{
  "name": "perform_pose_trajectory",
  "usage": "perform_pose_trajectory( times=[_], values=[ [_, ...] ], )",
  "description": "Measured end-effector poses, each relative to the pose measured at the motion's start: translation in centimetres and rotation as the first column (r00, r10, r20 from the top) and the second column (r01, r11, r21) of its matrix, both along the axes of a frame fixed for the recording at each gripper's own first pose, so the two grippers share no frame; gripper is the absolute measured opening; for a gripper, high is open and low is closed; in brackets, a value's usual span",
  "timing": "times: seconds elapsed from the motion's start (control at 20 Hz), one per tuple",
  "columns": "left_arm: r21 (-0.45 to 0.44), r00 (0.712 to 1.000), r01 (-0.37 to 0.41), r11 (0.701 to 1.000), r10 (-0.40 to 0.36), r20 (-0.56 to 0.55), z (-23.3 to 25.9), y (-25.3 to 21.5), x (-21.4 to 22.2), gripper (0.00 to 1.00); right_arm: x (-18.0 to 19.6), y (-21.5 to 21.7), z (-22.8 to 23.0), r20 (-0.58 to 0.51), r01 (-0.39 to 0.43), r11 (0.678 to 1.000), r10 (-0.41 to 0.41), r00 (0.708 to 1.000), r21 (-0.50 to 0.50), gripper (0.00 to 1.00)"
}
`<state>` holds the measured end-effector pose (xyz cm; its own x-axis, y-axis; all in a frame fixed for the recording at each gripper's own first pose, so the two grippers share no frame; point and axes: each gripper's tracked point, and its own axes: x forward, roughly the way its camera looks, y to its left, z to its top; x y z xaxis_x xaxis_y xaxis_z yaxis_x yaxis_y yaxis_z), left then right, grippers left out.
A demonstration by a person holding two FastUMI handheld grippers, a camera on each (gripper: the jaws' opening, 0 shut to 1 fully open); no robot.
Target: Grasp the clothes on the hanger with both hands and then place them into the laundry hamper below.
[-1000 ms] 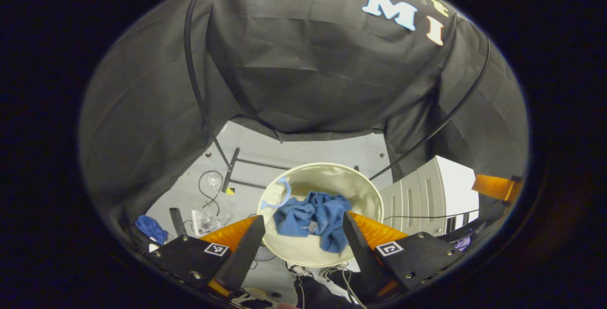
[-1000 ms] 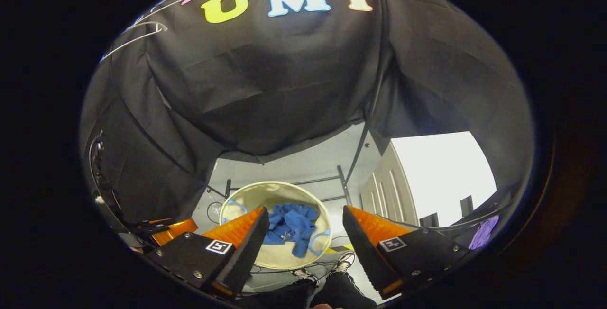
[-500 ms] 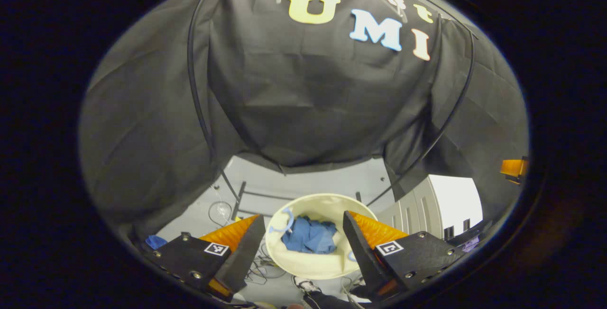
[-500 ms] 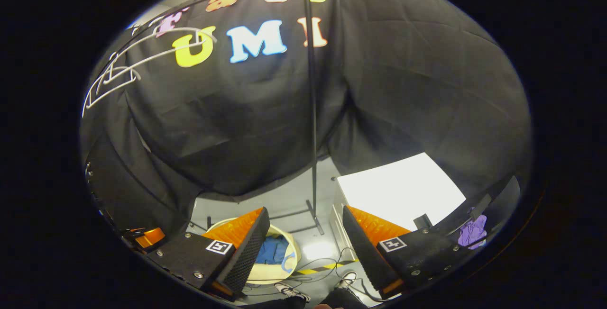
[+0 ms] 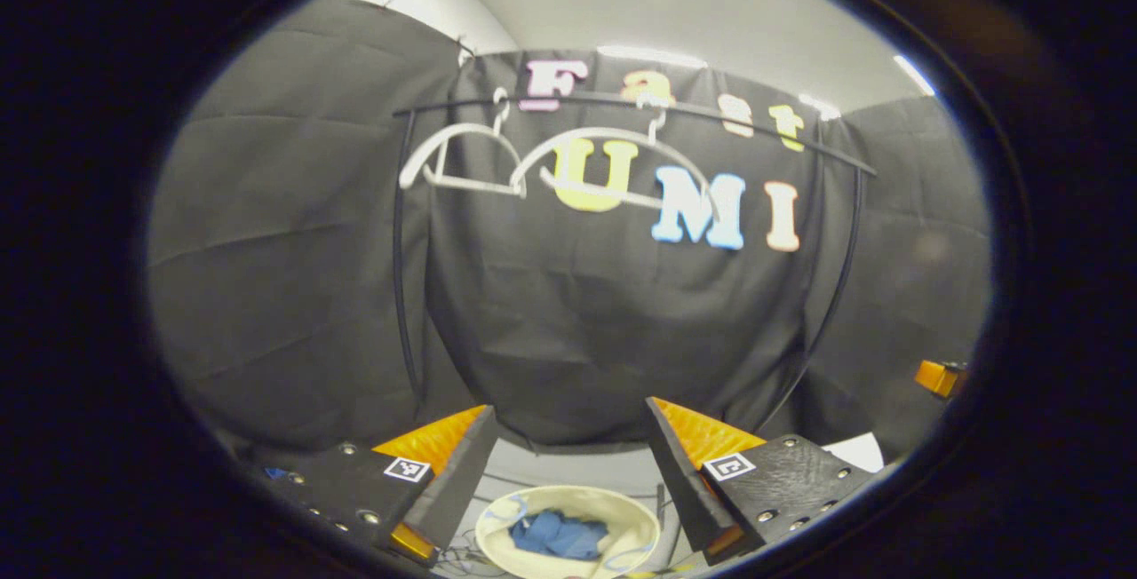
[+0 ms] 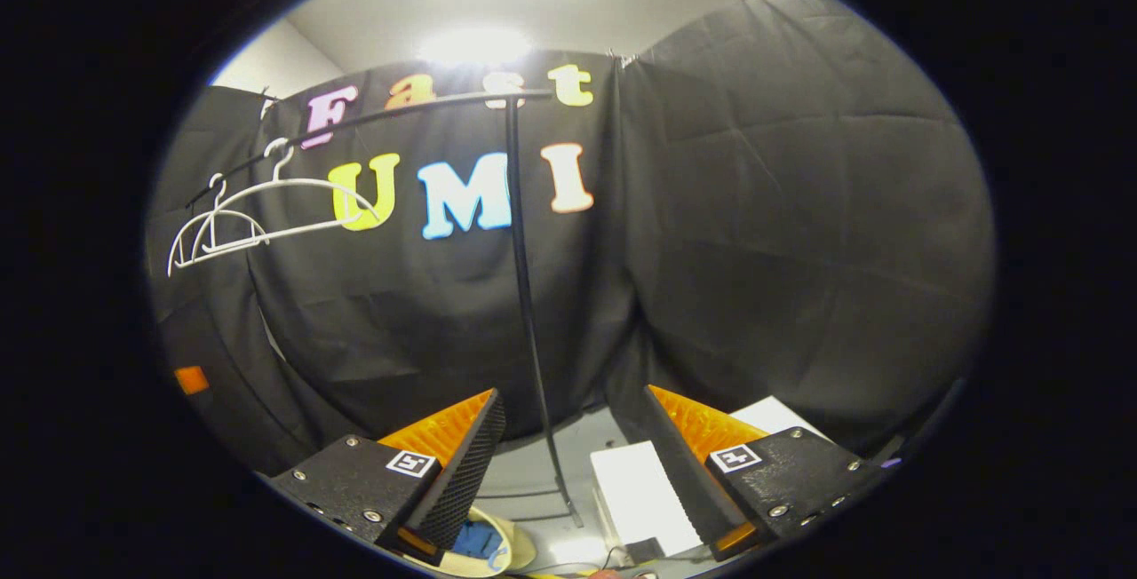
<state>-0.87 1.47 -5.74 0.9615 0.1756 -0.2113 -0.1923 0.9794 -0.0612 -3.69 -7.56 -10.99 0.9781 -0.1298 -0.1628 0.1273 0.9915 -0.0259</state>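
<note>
both hand-held grippers (image 5: 568, 463) (image 6: 573, 459) raised level, jaws apart

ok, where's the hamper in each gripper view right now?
Left gripper view: hamper at bottom centre, between the open fingers, blue clothes inside.
Right gripper view: hamper at bottom, partly behind the left-hand finger.
Shared landmark: the white hangers on the black rail.

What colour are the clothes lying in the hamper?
Blue clothes, seen best in the left gripper view, inside the cream hamper.
</note>
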Motion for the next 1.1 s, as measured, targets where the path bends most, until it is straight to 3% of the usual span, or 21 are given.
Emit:
perform_pose_trajectory(
  times=[0.25, 0.4, 0.55, 0.65, 0.7, 0.85, 1.1],
  values=[
    [0.020, 0.970, -0.043, 0.999, 0.037, 0.238, 10.1, -4.0, -1.5, 0.94, 0.7, -6.2, 6.4, 0.146, -0.062, 0.997, 0.066, 0.987, -0.036, 0.95],
    [-0.016, 0.951, -0.062, 0.998, 0.064, 0.302, 12.8, -5.9, -3.7, 0.94, 0.8, -8.6, 7.9, 0.164, -0.100, 0.995, 0.098, 0.982, 0.000, 0.96],
    [-0.018, 0.938, -0.013, 1.000, 0.019, 0.345, 14.4, -7.5, -5.7, 0.94, 0.2, -10.2, 9.8, 0.216, -0.122, 0.993, 0.117, 0.969, 0.008, 0.96],
    [-0.002, 0.941, 0.027, 1.000, -0.025, 0.338, 14.9, -8.4, -6.5, 0.94, -0.3, -11.0, 10.3, 0.246, -0.102, 0.995, 0.099, 0.964, -0.001, 0.92],
    [-0.006, 0.944, 0.031, 1.000, -0.027, 0.329, 14.9, -8.3, -6.7, 0.94, -0.5, -10.9, 10.2, 0.244, -0.101, 0.995, 0.098, 0.965, 0.000, 0.95],
    [-0.005, 0.941, 0.029, 1.000, -0.025, 0.336, 15.6, -8.0, -6.8, 0.96, -0.5, -9.8, 10.4, 0.251, -0.129, 0.992, 0.122, 0.960, 0.013, 0.92],
    [-0.014, 0.959, 0.052, 0.999, -0.046, 0.279, 13.7, -6.4, -6.2, 0.96, -0.9, -7.5, 10.6, 0.240, -0.115, 0.993, 0.113, 0.964, -0.005, 0.95]
  ],
)
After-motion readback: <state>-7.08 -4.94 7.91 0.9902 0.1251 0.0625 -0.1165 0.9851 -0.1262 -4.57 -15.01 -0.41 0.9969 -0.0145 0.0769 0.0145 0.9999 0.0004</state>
